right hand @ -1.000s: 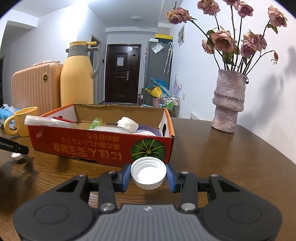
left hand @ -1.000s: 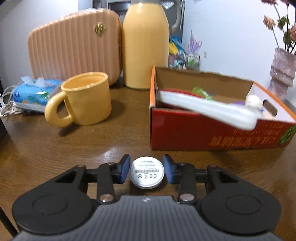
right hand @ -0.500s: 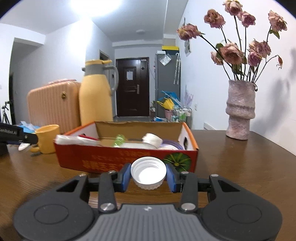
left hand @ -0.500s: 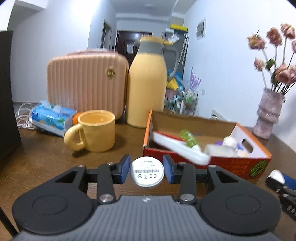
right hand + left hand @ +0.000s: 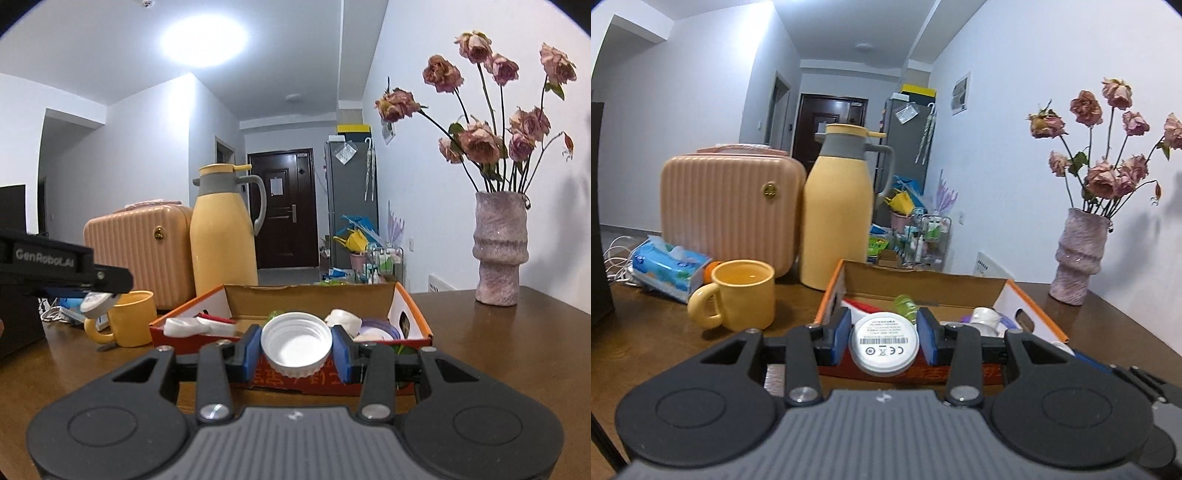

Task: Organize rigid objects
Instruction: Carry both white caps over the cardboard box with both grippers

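Note:
My left gripper (image 5: 883,341) is shut on a white round disc (image 5: 883,345) with a printed label, held above the wooden table just before the near wall of the red cardboard box (image 5: 923,286). My right gripper (image 5: 296,349) is shut on a white ribbed bottle cap (image 5: 296,343), hollow side facing me, in front of the same red cardboard box (image 5: 310,295). The box holds several small items, among them a green bottle (image 5: 905,303) and white pieces. In the right wrist view the left gripper (image 5: 96,301) hangs at the left with the disc (image 5: 94,302) near the yellow mug (image 5: 133,317).
A yellow mug (image 5: 742,299), a tissue pack (image 5: 668,267), a pink ribbed case (image 5: 733,206) and a yellow thermos jug (image 5: 836,214) stand behind and left of the box. A vase of dried roses (image 5: 500,251) stands at the far right of the table (image 5: 517,350).
Both grippers rose and tilted up with their loads, so more of the room shows. The left one moved toward the box with the disc; the box interior now shows above both sets of fingers.

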